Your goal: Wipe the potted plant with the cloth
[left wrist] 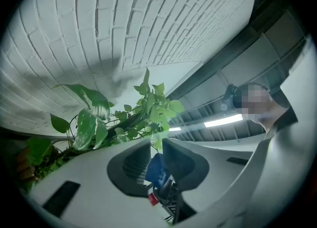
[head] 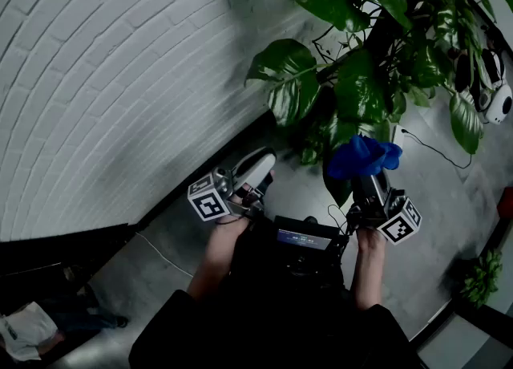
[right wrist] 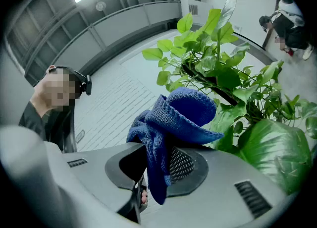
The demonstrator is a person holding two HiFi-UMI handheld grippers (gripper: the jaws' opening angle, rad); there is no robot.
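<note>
Right gripper (right wrist: pixel 157 167) pinches soft, floppy cloth (right wrist: pixel 185 108); left gripper (left wrist: pixel 157 148) pressed together, empty. Potted plant (head: pixel 361 87), upper right: leaves likely fragile, support underneath.

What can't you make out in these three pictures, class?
- The plant's pot: head view, hidden by its leaves and shadow.
- Pinched part of the cloth: right gripper view, hidden between the jaws of the right tool.
- White bundle on the floor: head view, dark, cut off by the left edge.
</note>
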